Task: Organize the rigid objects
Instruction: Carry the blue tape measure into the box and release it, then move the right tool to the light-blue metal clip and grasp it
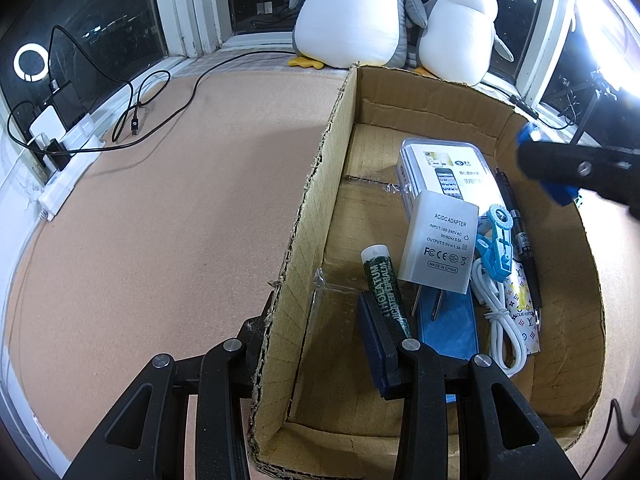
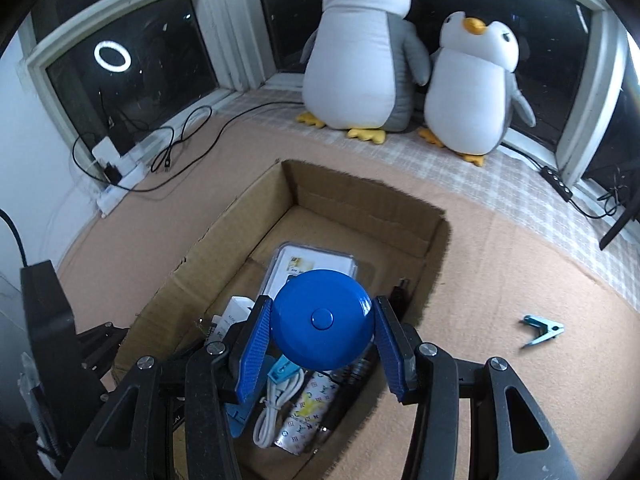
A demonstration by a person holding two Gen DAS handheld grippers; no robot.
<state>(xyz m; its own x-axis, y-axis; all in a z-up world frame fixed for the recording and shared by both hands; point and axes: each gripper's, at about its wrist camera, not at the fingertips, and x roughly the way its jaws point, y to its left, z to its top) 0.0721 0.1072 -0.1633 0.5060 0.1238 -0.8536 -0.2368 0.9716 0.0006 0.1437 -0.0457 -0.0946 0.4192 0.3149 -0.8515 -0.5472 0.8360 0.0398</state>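
My right gripper (image 2: 322, 330) is shut on a round blue tape measure (image 2: 322, 320) and holds it above the open cardboard box (image 2: 360, 204). In the left wrist view the right gripper (image 1: 540, 164) shows blurred over the box's right wall. My left gripper (image 1: 316, 344) straddles the left wall of the box (image 1: 316, 200), one finger outside and the blue-padded finger (image 1: 380, 352) inside, clear of the wall. In the box lie a white AC/DC adapter (image 1: 440, 248), a phone-accessory case (image 1: 444, 168), a lip balm tube (image 1: 384, 292), a blue clip (image 1: 498, 248), a white cable (image 1: 500, 320) and a black pen (image 1: 520, 240).
A loose blue clip (image 2: 544, 330) lies on the tan table to the right of the box. Two plush penguins (image 2: 360, 52) sit on the sill behind. A power strip with black cables (image 2: 132, 160) is at the far left.
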